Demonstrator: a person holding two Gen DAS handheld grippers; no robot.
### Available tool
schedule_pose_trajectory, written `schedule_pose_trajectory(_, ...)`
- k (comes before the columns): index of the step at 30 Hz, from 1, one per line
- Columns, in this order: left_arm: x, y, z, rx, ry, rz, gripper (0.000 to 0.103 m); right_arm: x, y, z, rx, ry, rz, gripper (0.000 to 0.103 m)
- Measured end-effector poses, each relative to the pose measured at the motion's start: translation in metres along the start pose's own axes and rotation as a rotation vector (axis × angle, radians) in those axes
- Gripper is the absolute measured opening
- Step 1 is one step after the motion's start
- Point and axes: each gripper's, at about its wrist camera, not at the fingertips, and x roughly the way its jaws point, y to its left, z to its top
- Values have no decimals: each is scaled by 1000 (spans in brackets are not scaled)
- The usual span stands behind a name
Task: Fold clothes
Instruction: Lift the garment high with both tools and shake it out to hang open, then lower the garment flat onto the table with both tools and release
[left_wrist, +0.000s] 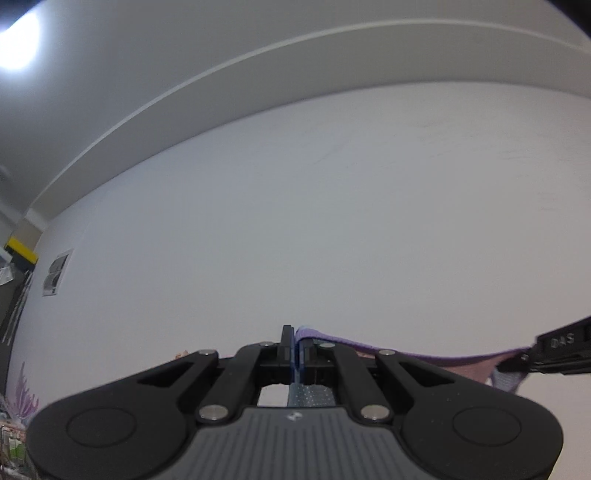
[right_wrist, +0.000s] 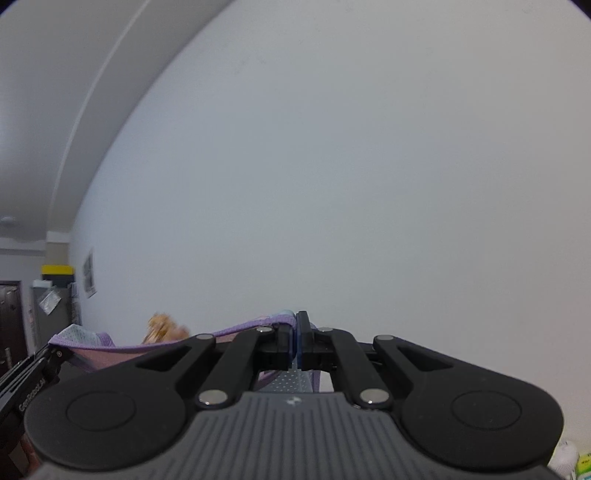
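Left tongs (left_wrist: 295, 345): jaws closed together, pinching the purple-trimmed edge of a garment (left_wrist: 424, 357). Both tongs point slightly upward at a plain white wall (left_wrist: 332, 203).

The garment is light mesh fabric with a lilac border and a pink panel. In the left wrist view it emerges at the left tongs' tips and runs rightward in a shallow sag to the right tongs (left_wrist: 532, 356), which appear at the frame's right edge, gripping the other end.

Right tongs (right_wrist: 295, 338): jaws likewise closed, clamped on the same lilac edge (right_wrist: 240, 328). In the right wrist view the fabric runs leftward from the tips to the left tongs (right_wrist: 55, 354) at the lower left. Dotted mesh hangs below both sets of tips.

An orange-brown blurred object (right_wrist: 162, 328) shows beyond the fabric; it cannot be identified.
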Motion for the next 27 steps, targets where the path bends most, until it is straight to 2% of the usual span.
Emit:
schedule_pose_trajectory(4, -91, -21, -29, 7, 48, -25, 1, -67, -1, -49, -53, 63, 18, 1)
schedule_pose_trajectory(8, -206, -44, -73, 40, 201, -45, 1, -151, -2, -128, -94, 226, 36, 1)
schedule_pose_trajectory(11, -294, -51, -99, 102, 271, -61, 1, -215, -12, -178, -106, 340, 13, 1)
schedule_pose_trajectory(13, -340, -62, -108, 155, 326, -76, 1, -259, -22, -205, -90, 417, -8, 1)
schedule_pose_trajectory(15, -382, -75, -109, 199, 418, -113, 1, -303, -33, -223, -65, 488, -31, 1)
schedule_pose_trajectory(19, -414, -83, -104, 238, 521, -160, 1, -366, -52, -249, -12, 585, -88, 1)
schedule_pose_trajectory(24, -440, -88, -87, 272, 594, -223, 2, -372, -52, -243, 65, 605, -138, 1)
schedule_pose_trajectory(27, -421, -75, -88, 286, 651, -261, 8, -380, -49, -248, 66, 614, -148, 2)
